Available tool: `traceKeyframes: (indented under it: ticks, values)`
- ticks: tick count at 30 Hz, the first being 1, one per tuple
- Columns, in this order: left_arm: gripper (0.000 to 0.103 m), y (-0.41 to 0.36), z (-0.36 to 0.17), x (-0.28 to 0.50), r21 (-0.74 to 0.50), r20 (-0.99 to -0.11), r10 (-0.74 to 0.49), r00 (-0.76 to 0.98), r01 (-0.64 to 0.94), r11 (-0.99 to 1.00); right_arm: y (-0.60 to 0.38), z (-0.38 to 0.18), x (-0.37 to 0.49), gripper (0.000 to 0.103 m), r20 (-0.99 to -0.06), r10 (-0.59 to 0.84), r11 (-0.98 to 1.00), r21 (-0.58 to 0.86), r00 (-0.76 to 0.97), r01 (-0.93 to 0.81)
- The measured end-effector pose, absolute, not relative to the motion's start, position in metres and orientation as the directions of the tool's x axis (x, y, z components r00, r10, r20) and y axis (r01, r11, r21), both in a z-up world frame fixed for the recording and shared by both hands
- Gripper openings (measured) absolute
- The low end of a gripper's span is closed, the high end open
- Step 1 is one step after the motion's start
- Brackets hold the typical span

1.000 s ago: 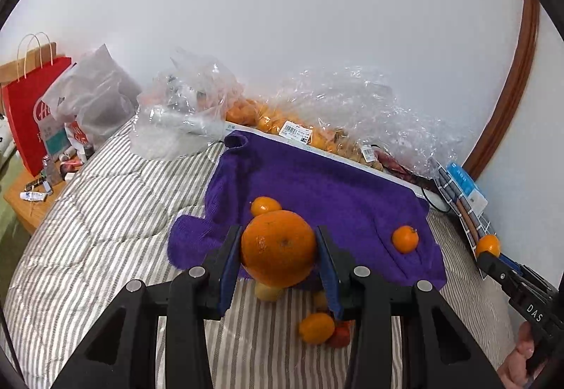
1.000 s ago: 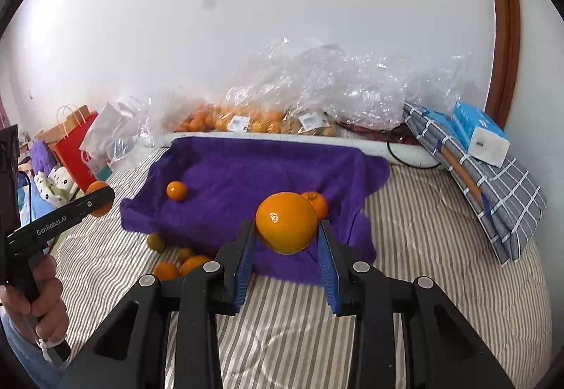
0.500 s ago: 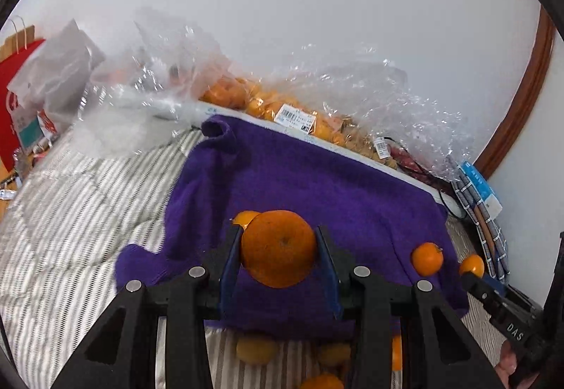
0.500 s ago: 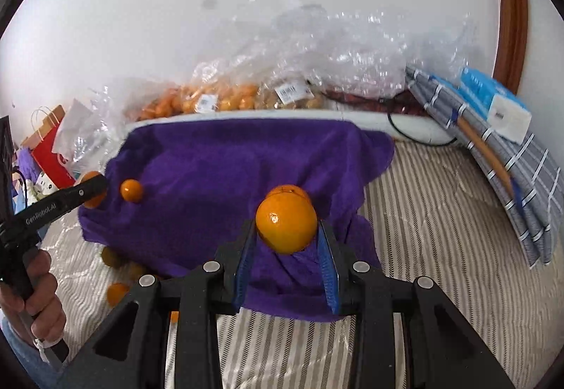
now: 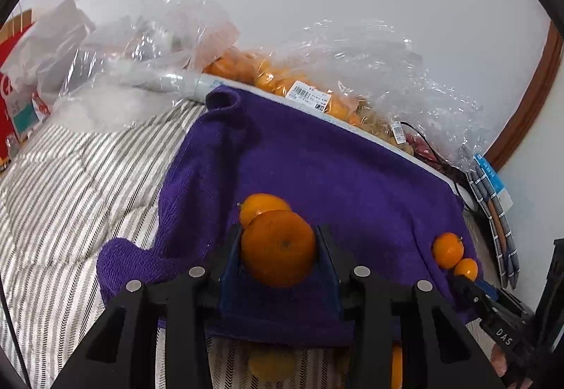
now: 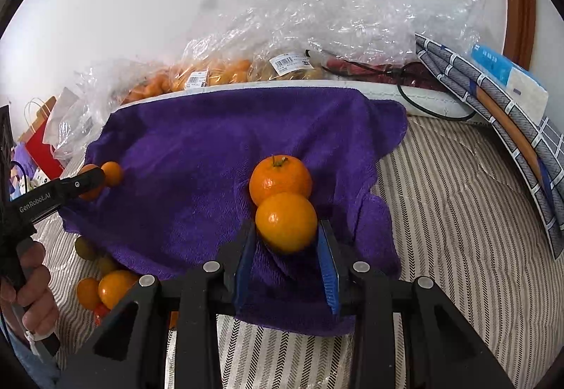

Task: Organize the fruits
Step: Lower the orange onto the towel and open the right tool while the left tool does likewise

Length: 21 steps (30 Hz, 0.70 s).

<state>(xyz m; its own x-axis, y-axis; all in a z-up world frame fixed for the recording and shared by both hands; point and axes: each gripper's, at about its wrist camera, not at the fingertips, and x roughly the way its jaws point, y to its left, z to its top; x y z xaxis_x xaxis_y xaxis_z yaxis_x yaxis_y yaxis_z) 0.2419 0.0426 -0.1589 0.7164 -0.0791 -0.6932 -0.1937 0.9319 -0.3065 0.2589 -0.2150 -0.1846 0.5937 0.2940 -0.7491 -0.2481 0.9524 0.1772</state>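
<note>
A purple towel (image 5: 328,170) lies spread on the striped bed; it also shows in the right wrist view (image 6: 197,149). My left gripper (image 5: 278,251) is shut on a large orange (image 5: 278,253), held just above the towel right behind a smaller orange (image 5: 262,205) lying there. My right gripper (image 6: 286,230) is shut on a smooth orange (image 6: 286,221), close against a stemmed orange (image 6: 280,177) on the towel. Each gripper shows in the other's view, the left (image 6: 88,182) and the right (image 5: 465,278).
Several loose small fruits (image 6: 105,286) lie on the striped bedding (image 6: 458,248) by the towel's near left edge. Plastic bags of oranges (image 6: 211,75) line the wall. A folded checked cloth and blue box (image 6: 507,78) sit at right. A red paper bag (image 5: 14,89) stands at left.
Both grippers moved forward and down over the towel with their oranges. Each held orange now sits beside the orange lying on the towel.
</note>
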Motion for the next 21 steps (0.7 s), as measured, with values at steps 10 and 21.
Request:
traceKeyframes:
  ticks: [10, 21]
  values:
    - [0.039, 0.035, -0.161, 0.243, -0.247, -0.709, -0.044, 0.704, -0.189, 0.950, -0.215, -0.186, 0.258, 0.036, -0.742, 0.301, 0.951, 0.184, 0.599, -0.250]
    - [0.049, 0.039, -0.157, 0.239, -0.299, -0.700, -0.089, 0.709, -0.178, 0.937, -0.217, -0.173, 0.246, 0.055, -0.712, 0.269, 0.962, 0.164, 0.648, -0.220]
